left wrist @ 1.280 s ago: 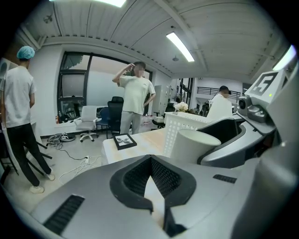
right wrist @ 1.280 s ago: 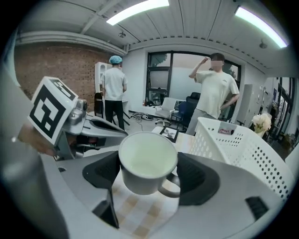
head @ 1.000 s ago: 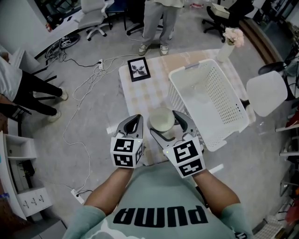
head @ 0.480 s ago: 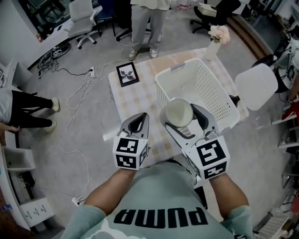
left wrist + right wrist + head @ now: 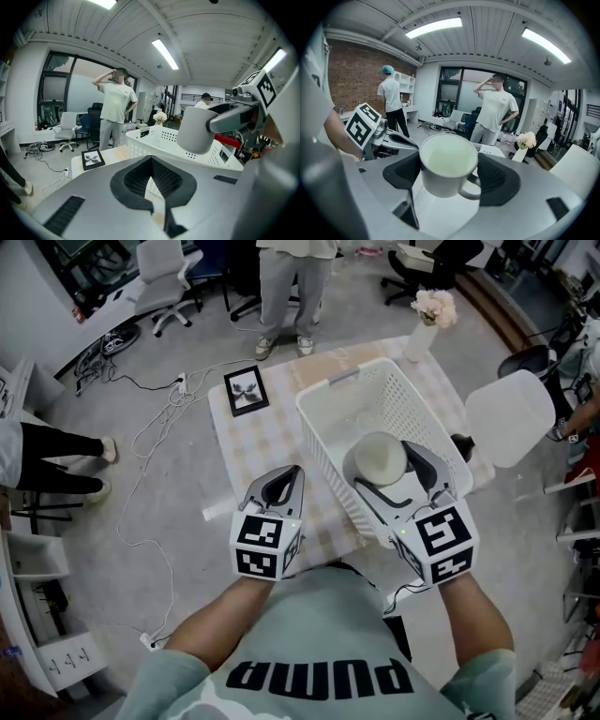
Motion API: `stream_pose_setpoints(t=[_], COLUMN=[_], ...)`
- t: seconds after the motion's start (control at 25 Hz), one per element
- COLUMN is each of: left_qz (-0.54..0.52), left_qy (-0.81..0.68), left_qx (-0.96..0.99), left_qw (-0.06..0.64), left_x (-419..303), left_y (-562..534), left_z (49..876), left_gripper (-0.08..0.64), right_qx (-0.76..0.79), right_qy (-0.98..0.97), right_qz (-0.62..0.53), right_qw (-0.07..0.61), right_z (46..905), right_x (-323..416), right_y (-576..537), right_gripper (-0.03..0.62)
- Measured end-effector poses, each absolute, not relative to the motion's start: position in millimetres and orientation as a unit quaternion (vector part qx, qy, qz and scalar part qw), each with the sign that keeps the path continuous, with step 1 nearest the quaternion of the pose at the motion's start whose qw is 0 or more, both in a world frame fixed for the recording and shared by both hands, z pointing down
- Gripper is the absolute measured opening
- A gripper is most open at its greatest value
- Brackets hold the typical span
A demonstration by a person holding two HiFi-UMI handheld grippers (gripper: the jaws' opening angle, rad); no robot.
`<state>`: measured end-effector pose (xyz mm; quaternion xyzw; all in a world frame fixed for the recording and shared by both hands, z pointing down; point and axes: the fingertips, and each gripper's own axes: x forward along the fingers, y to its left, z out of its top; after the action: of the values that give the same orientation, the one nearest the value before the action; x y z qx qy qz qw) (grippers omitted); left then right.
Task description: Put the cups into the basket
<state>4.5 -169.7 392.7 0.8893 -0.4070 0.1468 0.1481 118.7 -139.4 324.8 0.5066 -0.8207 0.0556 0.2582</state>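
- Cup (image 5: 377, 456): white, upright, mouth up, empty inside; clamped by its sides in the right gripper (image 5: 380, 463), with its handle on the near side, toward that gripper's body.
- Seen from the left gripper view, the cup (image 5: 197, 129) hangs above the basket (image 5: 154, 140), with its base clear of the rim.
- From the head view it sits over the near right part of the basket's inside.
- Right gripper (image 5: 450, 174): jaws closed on the cup (image 5: 447, 161), one dark pad against each side.
- Left gripper (image 5: 279, 486): jaws brought together at the tips, nothing between them. It is over the near edge of the table (image 5: 248, 442), just left of the basket and apart from it.
- Basket (image 5: 328, 465): white, perforated, on the right half of the checked table; nothing else shows inside it.
- Picture frame (image 5: 246, 392) lies flat at the table's far left corner.
- Vase of pale flowers (image 5: 424, 322) stands at the far right corner, beyond the basket.
- Person (image 5: 292, 277) stands on the floor beyond the table.
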Motion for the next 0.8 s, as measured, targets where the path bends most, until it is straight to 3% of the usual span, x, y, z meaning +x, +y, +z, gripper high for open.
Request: stream_pose_setpoints(t=[0.8], left_qz=[0.184], left_qy=[-0.474], left_qx=[0.842], left_qw=[0.180], left_x=[24.4], left_y=[-205.2], left_z=[419.1], left_gripper=[0.002], right_qx=[0.346], right_qy=[-0.868], right_qz=[0.079], right_qw=[0.347], right_z=[412.2], right_x=[149.7], right_y=[-197.6], right_gripper=[0.371])
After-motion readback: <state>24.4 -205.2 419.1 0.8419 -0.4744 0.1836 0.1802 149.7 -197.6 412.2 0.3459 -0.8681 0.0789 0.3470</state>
